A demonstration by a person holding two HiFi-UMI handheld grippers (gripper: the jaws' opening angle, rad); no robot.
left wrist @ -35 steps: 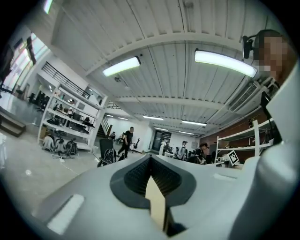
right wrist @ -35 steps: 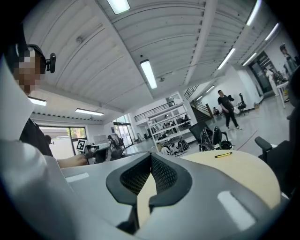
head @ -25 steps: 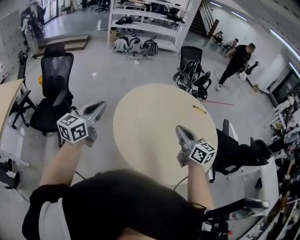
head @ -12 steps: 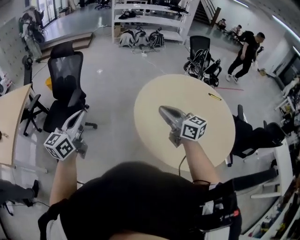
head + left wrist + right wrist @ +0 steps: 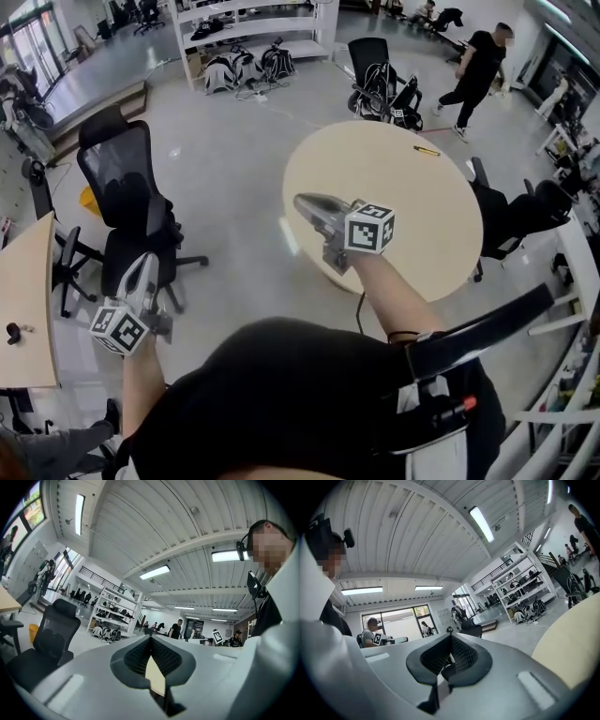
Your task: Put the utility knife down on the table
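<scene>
A thin yellow utility knife [image 5: 427,150] lies on the far side of the round beige table [image 5: 412,234], with neither gripper near it. My right gripper [image 5: 300,201] hangs level over the table's left edge and points left, away from the knife; its jaws are shut with nothing between them [image 5: 451,639]. The table's rim [image 5: 574,651] shows at the right of the right gripper view. My left gripper [image 5: 144,265] is well left of the table, above the floor beside a black office chair [image 5: 131,183]. Its jaws are shut and empty too [image 5: 151,638].
A wooden desk [image 5: 23,300] stands at the far left. Behind the table are a chair loaded with bags [image 5: 384,84], white shelves [image 5: 253,23] and a person walking [image 5: 478,61]. Another black chair [image 5: 525,214] stands right of the table. Open grey floor lies between chair and table.
The view has swung left, so the table now sits further right. Both grippers have swept left: the left one off towards the office chair, the right one to the table's left edge.
</scene>
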